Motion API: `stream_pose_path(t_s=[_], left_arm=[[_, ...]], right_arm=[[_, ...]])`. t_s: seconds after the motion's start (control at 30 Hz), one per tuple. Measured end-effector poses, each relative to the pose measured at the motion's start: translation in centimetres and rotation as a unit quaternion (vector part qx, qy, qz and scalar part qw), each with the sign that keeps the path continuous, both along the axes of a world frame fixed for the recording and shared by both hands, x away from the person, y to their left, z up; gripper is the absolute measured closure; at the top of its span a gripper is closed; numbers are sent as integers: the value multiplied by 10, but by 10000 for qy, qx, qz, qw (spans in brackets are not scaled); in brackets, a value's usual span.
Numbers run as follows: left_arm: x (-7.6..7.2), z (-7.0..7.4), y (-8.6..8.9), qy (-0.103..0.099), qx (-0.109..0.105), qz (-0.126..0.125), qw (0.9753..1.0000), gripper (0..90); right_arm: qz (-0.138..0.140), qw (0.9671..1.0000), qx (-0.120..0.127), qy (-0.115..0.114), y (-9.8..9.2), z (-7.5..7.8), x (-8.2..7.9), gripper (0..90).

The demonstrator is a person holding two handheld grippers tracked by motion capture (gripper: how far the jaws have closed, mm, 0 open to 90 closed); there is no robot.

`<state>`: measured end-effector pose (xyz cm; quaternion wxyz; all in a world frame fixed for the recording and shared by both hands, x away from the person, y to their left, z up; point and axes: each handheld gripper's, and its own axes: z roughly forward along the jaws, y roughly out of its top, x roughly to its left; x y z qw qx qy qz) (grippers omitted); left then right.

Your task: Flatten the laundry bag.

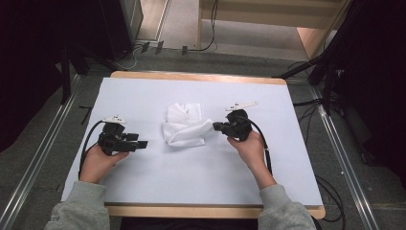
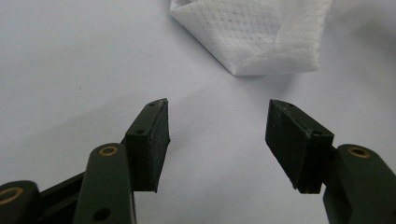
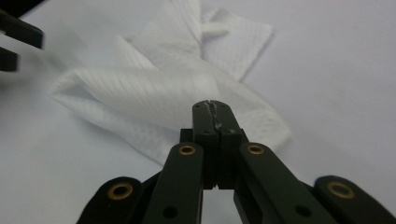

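White paper towel is lying crumpled and partly folded at centre of the high view, on the white-covered table. Right gripper, just right of centre, is pinching the towel's right edge: in the right gripper view its jaws are pressing together w/ the towel edge caught between the tips, and the sheet is lifting into a fold toward upper left of that frame. Left gripper, at left-centre of the high view, is sitting low over the table, near the towel but apart from it. In the left gripper view its jaws are standing wide apart w/ nothing between them, and the towel's corner is showing at top centre, beyond the tips.
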<state>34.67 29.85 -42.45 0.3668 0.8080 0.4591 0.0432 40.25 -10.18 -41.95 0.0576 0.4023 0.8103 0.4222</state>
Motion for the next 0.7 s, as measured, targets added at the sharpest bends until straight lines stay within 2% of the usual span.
stream_pose_path(t_s=[0.03, 0.07, 0.2, 0.23, 0.27, 0.4, 0.43, 0.53, 0.6, 0.7], left_arm=[[0, 0, 0, 0, 0, 0, 10000, 407], [0, 0, 1, -7, -16, 15, 10000, 407], [-1, 0, 2, 2, -32, 21, 10000, 407], [-1, 0, 2, -1, -34, 26, 10000, 407], [-1, 0, 3, 3, -31, 16, 10000, 407], [0, 0, 2, 11, -21, 19, 10000, 407], [0, 0, 2, 11, -21, 19, 10000, 407], [0, 0, 1, 12, 3, -1, 10000, 407], [0, -1, 2, 21, -1, 18, 10000, 406], [0, -1, 2, 32, 0, 3, 10000, 406]], right_arm=[[0, 10000, 0, 0, 0, 0, 0, 900], [71, 9998, 181, -29, 4, 5, -1, 900], [221, 9995, 83, -217, 13, 10, -4, 900], [233, 9995, 61, -203, 14, 11, -4, 897], [232, 9995, 58, -200, 13, 11, -3, 851], [111, 9999, 72, 79, 8, 6, 3, 783], [111, 9999, 72, 79, 8, 6, 3, 783], [89, 9996, 8, 266, 9, -1, 7, 673], [143, 9990, -129, 394, 14, -7, 7, 612], [242, 9984, -163, 480, 19, -17, 3, 609]])
